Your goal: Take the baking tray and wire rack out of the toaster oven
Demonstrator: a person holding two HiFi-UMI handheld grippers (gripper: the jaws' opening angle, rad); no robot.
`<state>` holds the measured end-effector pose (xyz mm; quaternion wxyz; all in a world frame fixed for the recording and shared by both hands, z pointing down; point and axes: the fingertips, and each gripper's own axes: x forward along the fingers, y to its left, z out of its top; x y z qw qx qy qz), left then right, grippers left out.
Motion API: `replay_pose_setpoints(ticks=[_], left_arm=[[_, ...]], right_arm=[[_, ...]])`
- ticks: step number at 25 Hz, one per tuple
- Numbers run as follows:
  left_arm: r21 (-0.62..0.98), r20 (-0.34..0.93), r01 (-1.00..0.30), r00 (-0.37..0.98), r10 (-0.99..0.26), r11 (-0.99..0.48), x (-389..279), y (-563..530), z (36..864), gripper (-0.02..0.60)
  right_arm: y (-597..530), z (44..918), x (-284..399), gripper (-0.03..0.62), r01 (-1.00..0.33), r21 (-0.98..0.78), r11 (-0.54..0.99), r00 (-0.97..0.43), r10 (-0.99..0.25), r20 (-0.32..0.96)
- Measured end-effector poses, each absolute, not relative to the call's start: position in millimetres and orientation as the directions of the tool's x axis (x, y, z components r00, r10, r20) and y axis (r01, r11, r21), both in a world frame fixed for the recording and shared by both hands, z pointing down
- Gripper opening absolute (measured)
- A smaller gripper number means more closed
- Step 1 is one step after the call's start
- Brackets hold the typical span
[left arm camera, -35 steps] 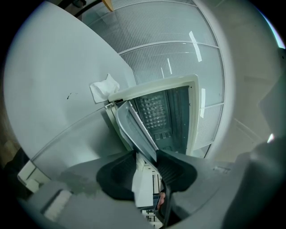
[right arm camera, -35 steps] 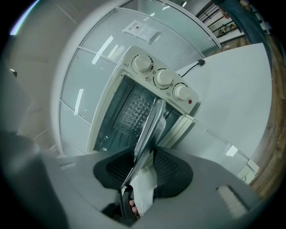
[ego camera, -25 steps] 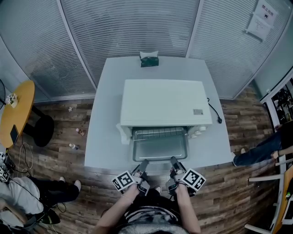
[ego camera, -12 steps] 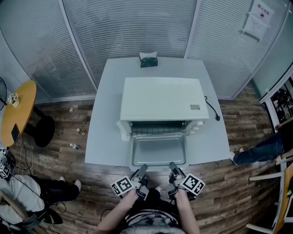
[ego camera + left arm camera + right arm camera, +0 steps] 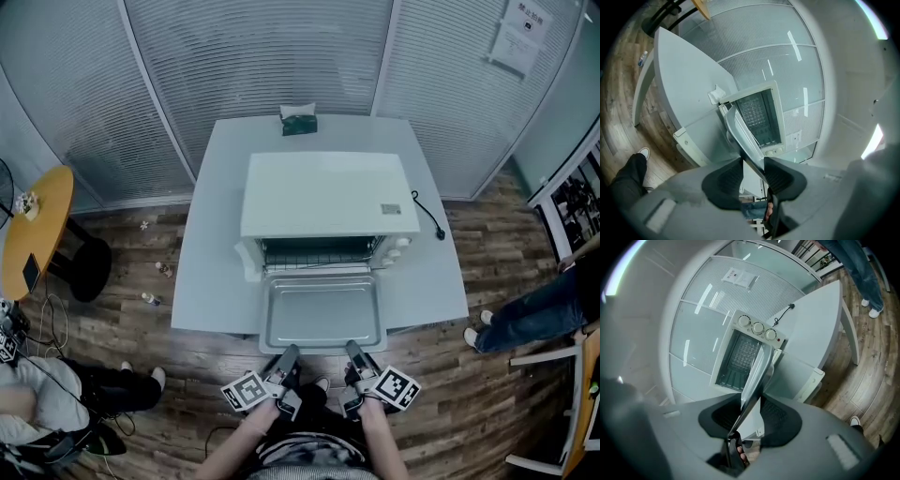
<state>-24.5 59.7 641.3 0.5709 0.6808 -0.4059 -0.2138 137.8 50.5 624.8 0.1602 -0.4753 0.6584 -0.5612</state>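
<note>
A white toaster oven (image 5: 323, 202) stands on a white table (image 5: 211, 272), its mouth toward me. The metal baking tray (image 5: 323, 314) is drawn out in front of it, past the table's near edge. My left gripper (image 5: 286, 361) is shut on the tray's near rim at the left, my right gripper (image 5: 354, 356) on the same rim at the right. The left gripper view shows the tray (image 5: 740, 138) edge-on between the jaws (image 5: 752, 171); the right gripper view shows the tray (image 5: 757, 376) the same way (image 5: 750, 416). The wire rack (image 5: 319, 251) sits inside the oven.
A green tissue box (image 5: 299, 122) stands at the table's far edge. The oven's black cord (image 5: 427, 220) trails off to the right. A round yellow table (image 5: 33, 230) is at the left. People stand at the lower left and at the right (image 5: 525, 314). Blind-covered glass walls lie behind.
Both grippers have moved back toward me with the tray, which has slid out of the oven until it overhangs the table's near edge. The rack has stayed inside.
</note>
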Motion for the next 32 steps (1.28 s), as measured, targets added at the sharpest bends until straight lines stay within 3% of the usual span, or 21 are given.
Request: replay_pose_setpoints(ticks=[10,15,32], left_arm=[[0.916,0.084,-0.365,0.585,-0.807,-0.169,-24,62,583,0.144],[0.918,0.053,-0.353,0.566,-0.822,-0.183,-31,63,560,0.144],[0.873,-0.074,-0.363,0.564,-0.823,-0.327,-43,3,487,0.144]], right_arm=[[58,575,135,0.126,-0.383,-0.924,-0.018,-0.521,-0.822,0.232],[45,532,126,0.126,-0.375,-0.908,0.185,-0.588,-0.805,0.079],[-18,474,118,0.13,-0.359,-0.888,0.287,-0.616,-0.788,-0.006]])
